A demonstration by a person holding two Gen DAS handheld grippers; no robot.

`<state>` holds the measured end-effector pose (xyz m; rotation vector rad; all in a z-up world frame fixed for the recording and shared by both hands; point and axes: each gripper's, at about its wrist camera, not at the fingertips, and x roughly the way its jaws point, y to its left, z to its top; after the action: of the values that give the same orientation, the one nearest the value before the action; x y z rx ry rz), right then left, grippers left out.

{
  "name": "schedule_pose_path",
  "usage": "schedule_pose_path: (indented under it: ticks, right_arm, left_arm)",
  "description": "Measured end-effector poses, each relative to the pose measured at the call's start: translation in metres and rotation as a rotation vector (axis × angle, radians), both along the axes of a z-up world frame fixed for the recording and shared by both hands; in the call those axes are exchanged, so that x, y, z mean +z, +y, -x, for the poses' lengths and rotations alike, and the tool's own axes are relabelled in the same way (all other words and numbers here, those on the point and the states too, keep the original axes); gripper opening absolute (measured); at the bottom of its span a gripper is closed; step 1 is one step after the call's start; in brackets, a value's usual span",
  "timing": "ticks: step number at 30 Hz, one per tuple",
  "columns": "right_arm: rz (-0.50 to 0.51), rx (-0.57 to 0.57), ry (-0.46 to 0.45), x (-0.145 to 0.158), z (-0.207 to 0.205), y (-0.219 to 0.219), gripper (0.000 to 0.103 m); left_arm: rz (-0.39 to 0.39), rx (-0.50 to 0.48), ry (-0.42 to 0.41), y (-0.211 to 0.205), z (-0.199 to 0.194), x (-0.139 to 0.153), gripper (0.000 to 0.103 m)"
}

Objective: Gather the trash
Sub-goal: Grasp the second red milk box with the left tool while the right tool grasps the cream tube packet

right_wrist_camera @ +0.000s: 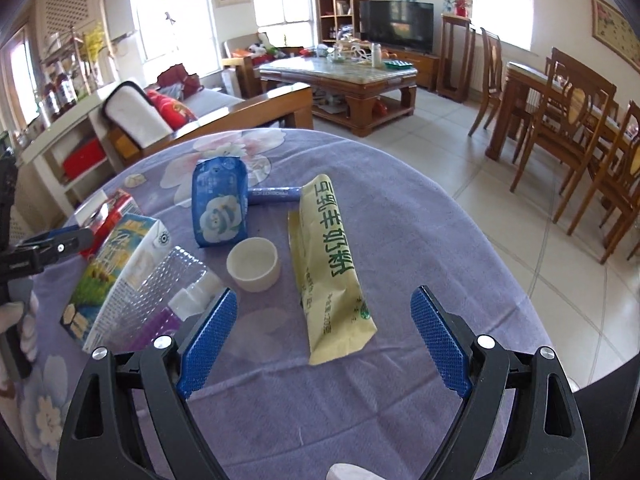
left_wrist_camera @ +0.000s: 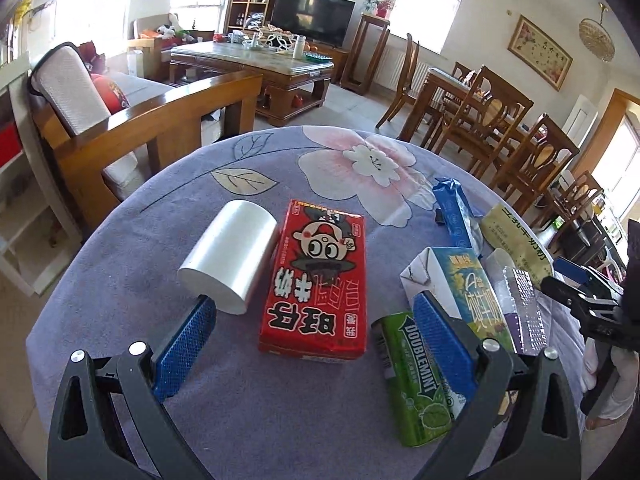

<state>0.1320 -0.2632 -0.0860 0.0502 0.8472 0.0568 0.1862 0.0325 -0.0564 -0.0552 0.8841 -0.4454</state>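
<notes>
Trash lies on a round table with a purple flowered cloth [left_wrist_camera: 248,412]. My left gripper [left_wrist_camera: 316,344] is open above the near end of a red milk carton [left_wrist_camera: 318,280]. A white roll [left_wrist_camera: 230,262] lies left of the carton. A green Doublemint pack [left_wrist_camera: 408,380] and a blue-yellow carton [left_wrist_camera: 468,288] lie right of it. My right gripper [right_wrist_camera: 324,340] is open over the near end of a yellow-green wrapper [right_wrist_camera: 330,264]. A white cup [right_wrist_camera: 253,264], a blue tissue pack [right_wrist_camera: 220,208], a blue pen [right_wrist_camera: 274,195] and a clear plastic package [right_wrist_camera: 152,292] lie nearby.
A wooden sofa [left_wrist_camera: 140,120] stands beyond the table's left edge. A coffee table [left_wrist_camera: 256,64] and a TV [left_wrist_camera: 314,16] are further back. Dining chairs [right_wrist_camera: 580,128] stand to the right over tiled floor. The other gripper shows at each view's edge [left_wrist_camera: 592,304].
</notes>
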Motion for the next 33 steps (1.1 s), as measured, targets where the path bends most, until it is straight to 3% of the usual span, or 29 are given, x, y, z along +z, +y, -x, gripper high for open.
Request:
schedule_pose_path:
  ticks: [2, 7, 11, 13, 17, 22, 27, 33]
  right_arm:
    - [-0.003, -0.010, 0.024, -0.007, -0.009, -0.003, 0.084]
    - [-0.039, -0.020, 0.083, -0.020, -0.032, -0.008, 0.064]
    - [-0.033, -0.005, 0.092, -0.023, -0.040, -0.008, 0.029]
    - [-0.028, -0.001, 0.090, -0.023, -0.040, -0.006, 0.027]
    - [-0.052, 0.006, 0.082, -0.023, -0.037, -0.005, 0.018]
    - [-0.066, 0.014, 0.054, -0.018, -0.023, -0.005, 0.010]
    - [-0.105, 0.023, 0.030, -0.013, -0.006, -0.009, 0.010]
    - [-0.199, 0.051, -0.004, -0.004, 0.018, -0.016, 0.010]
  left_arm:
    - [0.012, -0.022, 0.016, -0.006, -0.002, -0.004, 0.098]
    - [0.030, -0.010, 0.013, -0.009, -0.006, -0.009, 0.095]
    - [0.067, 0.002, 0.015, -0.004, -0.008, -0.008, 0.064]
    - [0.076, -0.005, 0.020, -0.003, -0.008, -0.008, 0.056]
    - [0.044, -0.014, 0.016, -0.007, -0.005, -0.007, 0.055]
    - [0.062, -0.038, 0.023, -0.006, 0.008, -0.002, 0.054]
    - [0.038, -0.040, -0.005, 0.000, 0.024, 0.007, 0.053]
    - [0.083, -0.010, -0.055, 0.018, 0.042, 0.016, 0.051]
